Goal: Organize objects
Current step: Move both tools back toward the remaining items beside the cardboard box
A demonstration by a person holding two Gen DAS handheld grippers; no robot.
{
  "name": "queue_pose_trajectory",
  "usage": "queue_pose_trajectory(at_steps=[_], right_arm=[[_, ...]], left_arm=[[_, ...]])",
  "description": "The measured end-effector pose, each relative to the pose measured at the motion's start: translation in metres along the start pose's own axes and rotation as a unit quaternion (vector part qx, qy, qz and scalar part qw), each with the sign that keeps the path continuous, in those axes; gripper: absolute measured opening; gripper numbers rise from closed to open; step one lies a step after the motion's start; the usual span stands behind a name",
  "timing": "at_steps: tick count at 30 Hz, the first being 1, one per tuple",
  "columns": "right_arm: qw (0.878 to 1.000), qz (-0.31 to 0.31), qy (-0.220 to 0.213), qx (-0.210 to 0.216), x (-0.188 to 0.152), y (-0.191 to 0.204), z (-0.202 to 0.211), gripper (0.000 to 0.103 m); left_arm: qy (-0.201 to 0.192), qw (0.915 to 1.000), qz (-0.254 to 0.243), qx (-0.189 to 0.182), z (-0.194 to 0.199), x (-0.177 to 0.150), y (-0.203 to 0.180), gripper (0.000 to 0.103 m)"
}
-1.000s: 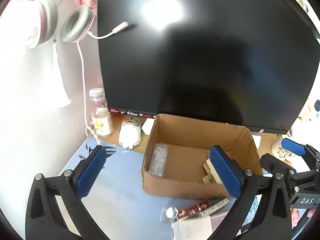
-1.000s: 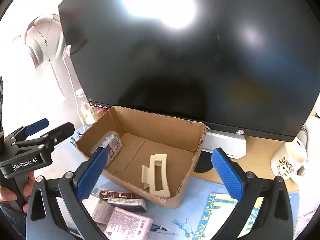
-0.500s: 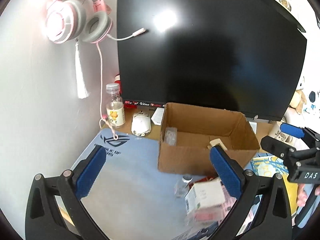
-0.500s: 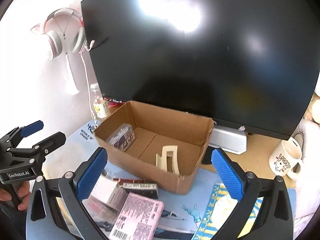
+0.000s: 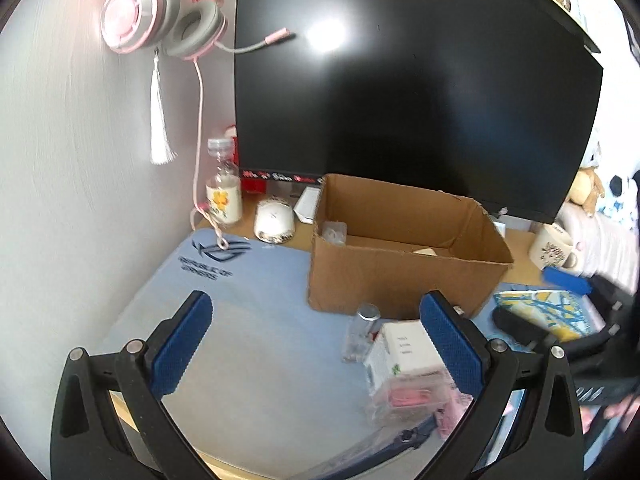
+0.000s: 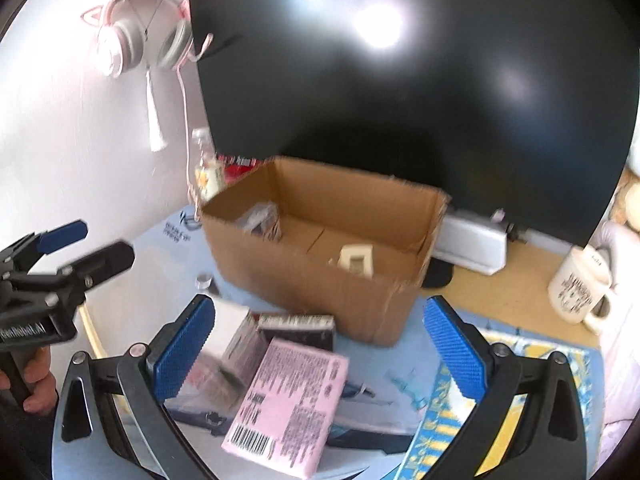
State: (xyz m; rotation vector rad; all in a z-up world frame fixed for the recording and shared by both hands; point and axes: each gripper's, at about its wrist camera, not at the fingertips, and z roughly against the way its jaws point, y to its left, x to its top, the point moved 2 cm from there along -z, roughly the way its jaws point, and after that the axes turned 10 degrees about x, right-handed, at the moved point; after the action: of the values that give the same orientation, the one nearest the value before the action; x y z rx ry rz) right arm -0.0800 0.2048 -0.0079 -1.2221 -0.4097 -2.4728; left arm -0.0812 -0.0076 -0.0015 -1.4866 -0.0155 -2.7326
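From the left wrist, the left gripper (image 5: 316, 340) is spread wide with nothing in it above the blue mat (image 5: 248, 320), and the box (image 5: 400, 248) stands ahead under the monitor (image 5: 420, 100), with a white carton (image 5: 404, 354) and a small vial (image 5: 362, 330) just in front of it. From the right wrist, the right gripper (image 6: 320, 354) is likewise wide and empty over a pink pack (image 6: 292, 400) lying before the box (image 6: 320, 264), where a cream clip (image 6: 356, 260) rests inside; a mug (image 6: 580, 286) stands well to the right.
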Motion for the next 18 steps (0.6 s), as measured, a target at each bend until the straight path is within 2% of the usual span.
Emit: queue_pose_trajectory(at_steps=[8,14,18], right_arm=[[0.999,0.009,0.040,0.002,-0.030,0.007,-0.018,0.103],[0.999,0.005,0.049,0.011,-0.042,0.009,-0.027,0.103],[0.998,0.013,0.055,-0.005,-0.044,0.012,-0.032,0.103]], left_arm=[[0.015,0.9999,-0.005,-0.005,-0.006,-0.015,-0.004,0.103],[0.037,0.9987,-0.022,-0.026,-0.019,-0.028,-0.015,0.103],[0.047,0.9977,-0.031,-0.039,-0.021,-0.032,-0.023,0.103]])
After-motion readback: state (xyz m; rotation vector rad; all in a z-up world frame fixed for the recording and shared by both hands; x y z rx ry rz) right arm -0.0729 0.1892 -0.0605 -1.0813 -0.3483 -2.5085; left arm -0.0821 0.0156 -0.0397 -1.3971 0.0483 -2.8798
